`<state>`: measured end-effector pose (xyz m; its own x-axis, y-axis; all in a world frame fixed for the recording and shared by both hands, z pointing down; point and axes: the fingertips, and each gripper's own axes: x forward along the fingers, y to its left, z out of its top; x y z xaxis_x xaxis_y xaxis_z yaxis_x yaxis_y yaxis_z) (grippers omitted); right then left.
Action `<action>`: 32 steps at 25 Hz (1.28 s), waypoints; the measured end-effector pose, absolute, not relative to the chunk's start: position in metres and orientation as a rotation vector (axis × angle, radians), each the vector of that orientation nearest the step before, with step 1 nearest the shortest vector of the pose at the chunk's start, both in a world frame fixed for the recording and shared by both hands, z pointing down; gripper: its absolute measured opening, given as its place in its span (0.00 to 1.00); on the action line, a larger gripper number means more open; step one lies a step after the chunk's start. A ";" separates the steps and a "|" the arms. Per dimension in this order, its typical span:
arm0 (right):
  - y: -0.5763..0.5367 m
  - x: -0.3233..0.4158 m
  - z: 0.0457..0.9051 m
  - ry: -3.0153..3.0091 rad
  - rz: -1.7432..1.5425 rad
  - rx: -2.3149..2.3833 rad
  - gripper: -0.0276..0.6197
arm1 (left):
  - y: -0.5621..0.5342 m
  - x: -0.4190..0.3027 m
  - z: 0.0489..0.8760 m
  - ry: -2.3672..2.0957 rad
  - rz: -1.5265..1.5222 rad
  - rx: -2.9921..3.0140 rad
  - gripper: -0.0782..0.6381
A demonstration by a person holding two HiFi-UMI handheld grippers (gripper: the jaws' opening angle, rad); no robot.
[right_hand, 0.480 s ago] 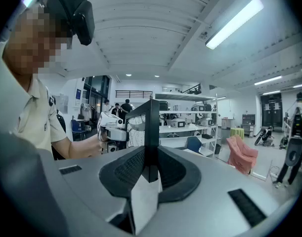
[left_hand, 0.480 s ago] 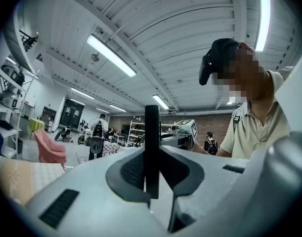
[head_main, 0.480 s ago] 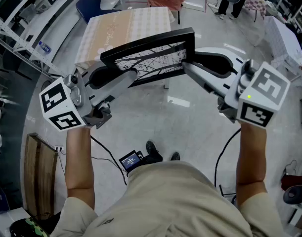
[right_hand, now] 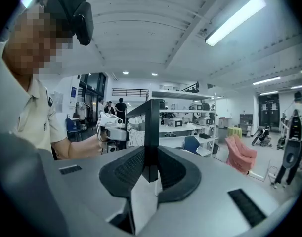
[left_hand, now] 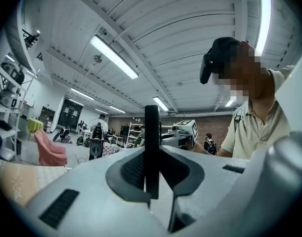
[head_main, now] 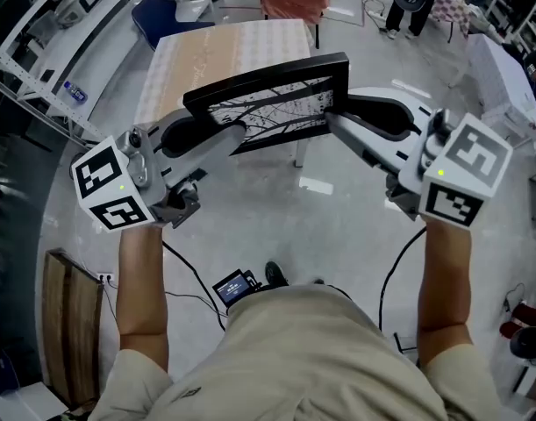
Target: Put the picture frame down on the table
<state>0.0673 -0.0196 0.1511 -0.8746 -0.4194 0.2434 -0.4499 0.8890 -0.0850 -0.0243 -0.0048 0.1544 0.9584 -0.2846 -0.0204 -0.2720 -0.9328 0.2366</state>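
Black picture frame, holding a pale print of dark branching lines, hangs in the air between two hand-held claws, above a grey floor. The left claw pinches the frame's lower left edge. The right claw pinches its right edge (each gripper view shows the frame's thin black edge standing upright between dark pads, clamped from both sides). The frame sits tilted, its right end higher in the head view. Just beyond it stands a light, patterned tabletop; the frame overlaps the tabletop's near end in that view, not resting on it.
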 end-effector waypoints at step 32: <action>-0.024 0.067 0.155 -2.894 0.331 0.541 0.15 | -0.006 -0.026 0.155 -0.559 -0.062 2.785 0.19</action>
